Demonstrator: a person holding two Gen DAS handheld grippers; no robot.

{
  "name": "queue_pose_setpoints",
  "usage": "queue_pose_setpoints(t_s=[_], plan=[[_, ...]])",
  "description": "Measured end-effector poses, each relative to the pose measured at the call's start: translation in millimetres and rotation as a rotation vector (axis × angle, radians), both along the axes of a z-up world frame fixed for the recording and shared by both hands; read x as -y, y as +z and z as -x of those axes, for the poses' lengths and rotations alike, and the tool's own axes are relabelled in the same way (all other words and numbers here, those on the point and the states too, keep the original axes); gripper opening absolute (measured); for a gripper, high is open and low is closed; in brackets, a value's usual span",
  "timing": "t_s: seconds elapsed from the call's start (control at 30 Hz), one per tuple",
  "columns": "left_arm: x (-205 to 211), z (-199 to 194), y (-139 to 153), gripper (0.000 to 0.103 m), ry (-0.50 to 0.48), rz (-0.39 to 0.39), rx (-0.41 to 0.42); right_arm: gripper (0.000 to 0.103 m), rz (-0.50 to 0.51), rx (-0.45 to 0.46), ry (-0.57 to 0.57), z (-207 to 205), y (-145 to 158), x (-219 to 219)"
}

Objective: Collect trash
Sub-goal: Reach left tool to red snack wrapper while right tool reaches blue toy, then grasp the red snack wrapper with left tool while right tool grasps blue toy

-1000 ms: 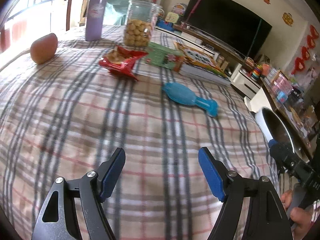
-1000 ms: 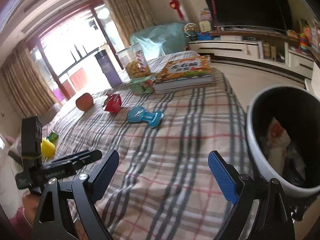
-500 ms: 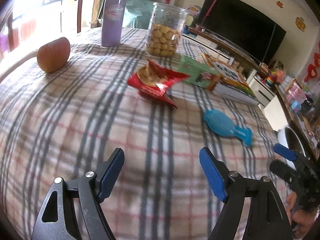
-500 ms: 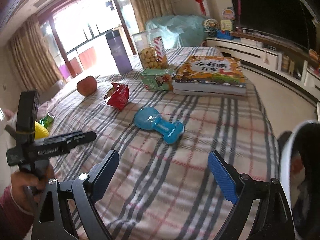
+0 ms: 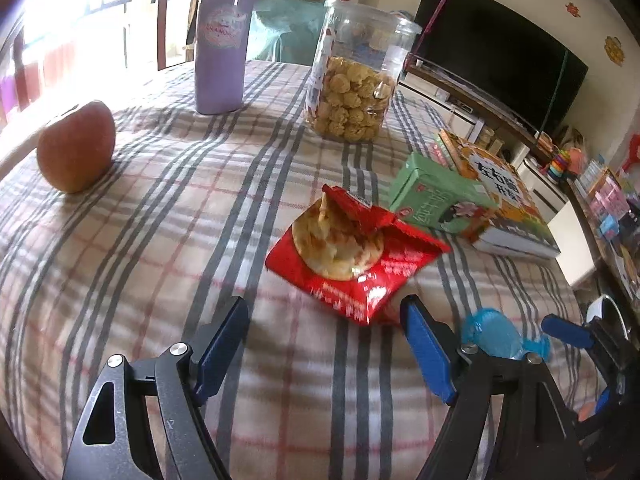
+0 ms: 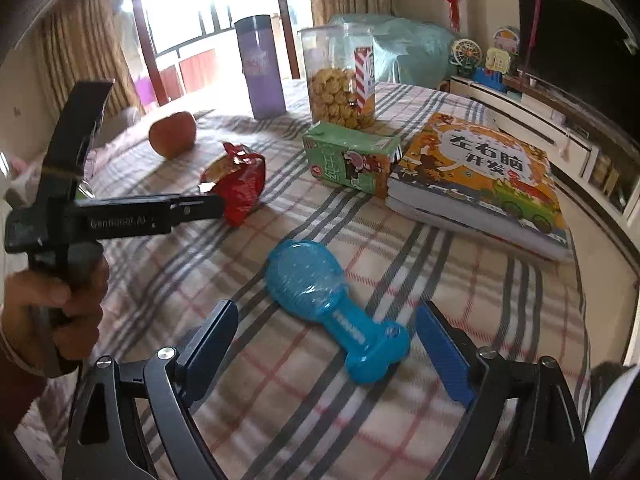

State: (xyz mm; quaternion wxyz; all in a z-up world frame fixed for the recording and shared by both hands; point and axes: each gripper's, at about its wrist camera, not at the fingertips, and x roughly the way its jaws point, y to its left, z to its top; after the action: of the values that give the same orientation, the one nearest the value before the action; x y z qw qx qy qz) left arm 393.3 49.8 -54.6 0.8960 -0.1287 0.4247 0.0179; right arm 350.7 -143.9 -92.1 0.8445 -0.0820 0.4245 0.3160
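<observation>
The left gripper [image 5: 324, 344] was held low over the checked tablecloth [image 5: 160, 240], its blue jaws spread wide apart with nothing between them. A torn red snack wrapper [image 5: 352, 256] was seen lying on the cloth just beyond the jaw tips, nearer the right-hand jaw, its mouth torn open and a picture of round crackers printed on its face. Whether that jaw touched the wrapper's near corner could not be told.

The right gripper [image 6: 326, 340] was likewise held with its jaws wide apart. A blue plastic bottle [image 6: 332, 304] was found lying on its side on the cloth, its narrow end reaching in between the jaw tips, closer to the right-hand one, with neither jaw touching it. In the left wrist view the same bottle was partly hidden behind the left gripper's right-hand jaw.

Behind the wrapper a green carton [image 5: 436, 196] was laid flat against a stack of picture books [image 6: 480, 184]. Farther back a clear jar of biscuits [image 5: 352, 76] and a purple flask [image 5: 224, 40] were stood upright, well apart from each other, and an apple [image 5: 76, 146] was set alone toward the left edge. The left hand [image 6: 56, 312] was seen gripping the handle of its gripper.
</observation>
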Motion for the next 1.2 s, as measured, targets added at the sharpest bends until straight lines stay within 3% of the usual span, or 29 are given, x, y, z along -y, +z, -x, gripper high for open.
queue_pose_setpoints(t_s=[0.1,0.13,0.17,0.2,0.27,0.37,0.43,0.7,0.87,0.9,0.93,1.2], plan=[[2,-7,-4,0.076,0.008,-0.011,0.014,0.084,0.018,-0.005,0.001,-3,-5,-4],[2,-8,-4,0.070,0.010,-0.008,0.024,0.077,0.026,-0.005,-0.001,-3,-7,-5],[3,-8,-6,0.056,0.007,0.001,0.032,0.074,0.031,-0.007,-0.003,-3,-10,-5],[4,-9,-7,0.049,-0.002,0.008,0.029,0.072,0.028,-0.004,-0.007,-3,-10,-4],[7,-10,-9,0.025,-0.022,0.008,0.026,0.060,0.016,-0.004,-0.020,-3,-9,0],[11,-8,-7,0.017,-0.046,0.001,0.036,0.048,0.006,-0.028,-0.044,-4,-10,6],[13,-4,-5,0.006,-0.060,0.003,0.042,0.036,0.005,-0.038,-0.049,-2,-10,9],[25,36,5,0.003,-0.106,0.024,0.059,0.029,-0.071,-0.095,-0.085,21,-5,28],[30,71,12,0.003,-0.122,0.086,0.063,0.027,-0.149,-0.152,-0.147,41,-4,47],[32,78,12,0.003,-0.125,0.099,0.062,0.025,-0.167,-0.162,-0.163,49,-5,52],[33,83,12,0.003,-0.129,0.110,0.059,0.014,-0.175,-0.169,-0.175,53,-7,55],[47,124,14,0.003,-0.169,0.145,0.041,0.015,-0.207,-0.182,-0.226,86,-7,68]])
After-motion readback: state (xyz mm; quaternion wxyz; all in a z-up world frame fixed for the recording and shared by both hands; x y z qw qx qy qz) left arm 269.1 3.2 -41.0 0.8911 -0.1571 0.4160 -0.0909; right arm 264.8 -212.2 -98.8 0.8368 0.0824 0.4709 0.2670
